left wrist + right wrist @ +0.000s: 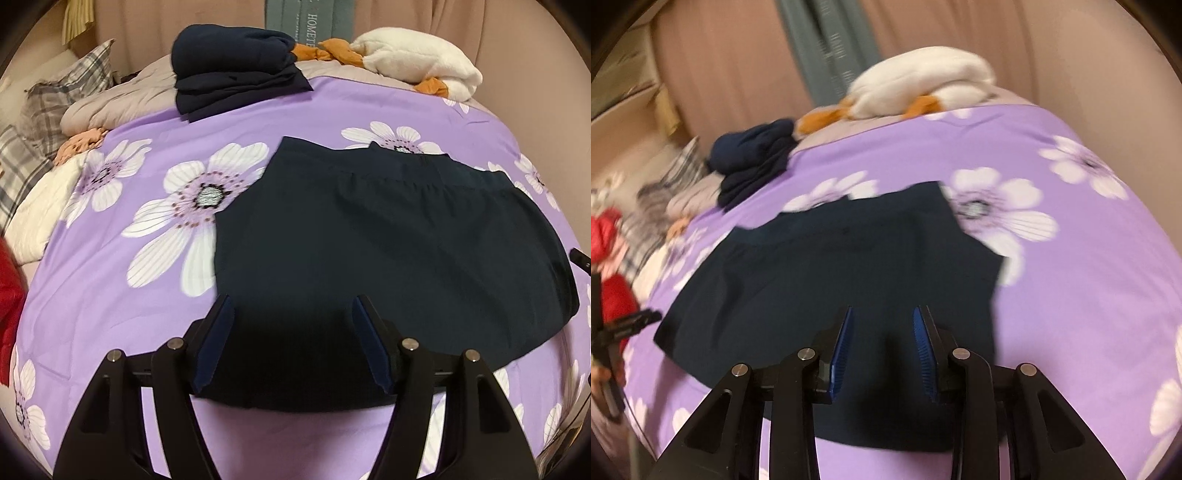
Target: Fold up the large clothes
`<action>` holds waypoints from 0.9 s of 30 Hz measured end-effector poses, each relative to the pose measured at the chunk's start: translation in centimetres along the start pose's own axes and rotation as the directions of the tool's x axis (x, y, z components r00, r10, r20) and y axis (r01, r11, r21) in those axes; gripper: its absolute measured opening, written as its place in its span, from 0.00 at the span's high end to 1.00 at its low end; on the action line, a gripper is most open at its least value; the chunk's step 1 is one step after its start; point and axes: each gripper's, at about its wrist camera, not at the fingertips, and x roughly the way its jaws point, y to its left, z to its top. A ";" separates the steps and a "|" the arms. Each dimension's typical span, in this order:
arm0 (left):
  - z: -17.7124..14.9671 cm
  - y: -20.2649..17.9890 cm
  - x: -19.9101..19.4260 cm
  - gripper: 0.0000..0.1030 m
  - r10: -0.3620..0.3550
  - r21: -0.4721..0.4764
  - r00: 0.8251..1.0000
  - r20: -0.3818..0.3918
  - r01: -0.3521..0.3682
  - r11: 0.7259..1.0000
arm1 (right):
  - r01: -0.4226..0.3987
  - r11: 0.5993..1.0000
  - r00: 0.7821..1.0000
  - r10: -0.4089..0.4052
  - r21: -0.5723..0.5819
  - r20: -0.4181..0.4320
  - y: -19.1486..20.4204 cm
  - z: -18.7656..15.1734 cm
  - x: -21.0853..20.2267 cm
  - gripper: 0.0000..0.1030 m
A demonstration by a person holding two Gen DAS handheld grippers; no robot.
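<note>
**Jaws apart on both grippers, dark garment flat on bed**

Both pairs of jaws stand apart with nothing pinched between them. Left gripper [291,343]: blue pads wide apart, held over the near edge of the dark garment [388,236], pads clear of the cloth. Right gripper [882,350]: blue ribbed pads set narrower, also over the garment's [831,273] near edge; the right view is blurred, so contact with the cloth is probably none but hard to confirm.

Garment: navy, folded into a broad flat shape, lying on the purple bedspread [122,325] printed with white flowers, roughly mid-bed.

Folded pile [236,70]: navy clothes stacked at the far side of the bedspread, well apart from the flat garment.

White plush toy [421,66] with orange parts: far edge of the bed, right of the pile.

Plaid pillow [70,85]: far left, beside a bunched grey quilt [122,103].

Red item [9,295]: left edge, kind unclear.

Pink curtain [221,14]: behind the bed.
</note>
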 end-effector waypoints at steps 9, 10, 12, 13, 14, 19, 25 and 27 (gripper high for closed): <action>1.6 -3.7 2.9 0.35 -0.001 0.028 1.000 -0.001 0.001 1.000 | -0.078 0.992 0.996 0.074 -0.103 -0.049 6.1 1.5 5.0 0.67; 1.7 -4.0 3.1 0.35 -0.001 0.028 1.000 0.000 0.001 1.000 | -0.083 0.990 0.996 0.077 -0.112 -0.049 6.5 1.5 5.1 0.66; 2.0 -4.6 3.7 0.35 0.002 0.036 1.000 0.004 -0.002 0.999 | -0.090 0.986 0.995 0.084 -0.138 -0.051 7.7 1.7 5.7 0.66; 2.1 -4.9 3.8 0.35 0.001 0.040 1.000 0.006 -0.001 0.999 | -0.091 0.985 0.995 0.084 -0.147 -0.053 8.3 1.8 6.1 0.65; 2.2 -5.1 4.1 0.35 -0.001 0.044 1.000 0.008 0.001 0.999 | -0.094 0.983 0.995 0.086 -0.156 -0.055 8.7 1.9 6.3 0.62; 2.3 -6.2 5.3 0.35 0.002 0.077 1.000 -0.002 -0.002 0.997 | -0.081 0.976 0.994 0.066 -0.201 -0.082 10.0 1.9 7.7 0.54; 1.6 -6.6 6.8 0.33 0.035 0.120 0.999 -0.011 -0.033 0.992 | 0.035 0.958 0.989 -0.073 -0.284 -0.125 10.4 1.3 10.2 0.54; 1.4 -6.4 7.1 0.30 0.039 0.129 0.999 -0.011 -0.038 0.991 | 0.075 0.948 0.984 -0.121 -0.308 -0.134 10.1 1.0 10.7 0.54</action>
